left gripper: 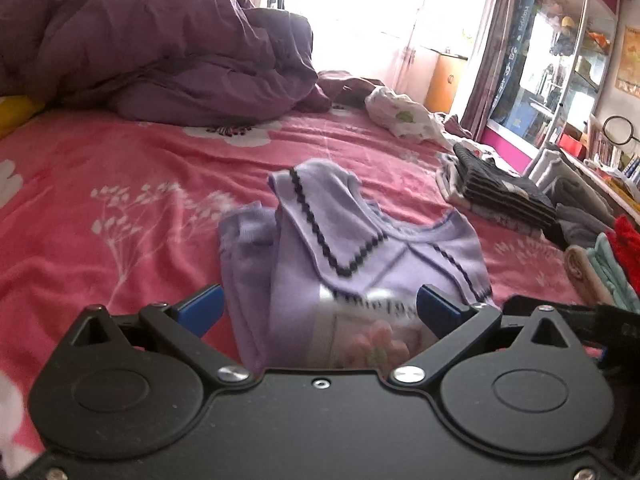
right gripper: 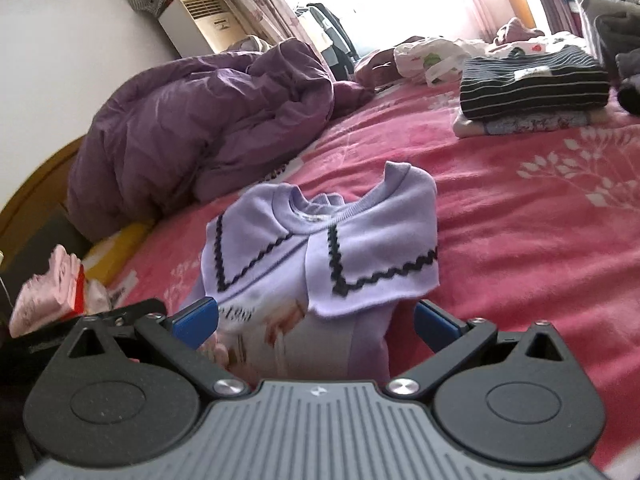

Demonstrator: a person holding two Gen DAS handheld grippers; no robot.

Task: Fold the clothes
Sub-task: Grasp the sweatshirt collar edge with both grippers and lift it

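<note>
lilac top (left gripper: 360,264) between both splayed tongs (left gripper: 318,310)

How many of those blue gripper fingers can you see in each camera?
2 in each view. Left gripper: fingers either side of the lilac top. Right gripper: fingers flanking it too.

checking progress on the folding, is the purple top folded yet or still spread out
Neither: the purple top is bunched in a rumpled heap on the pink bedsheet, collar flopped over its front. Both hand-held grippers stand open around it.
</note>
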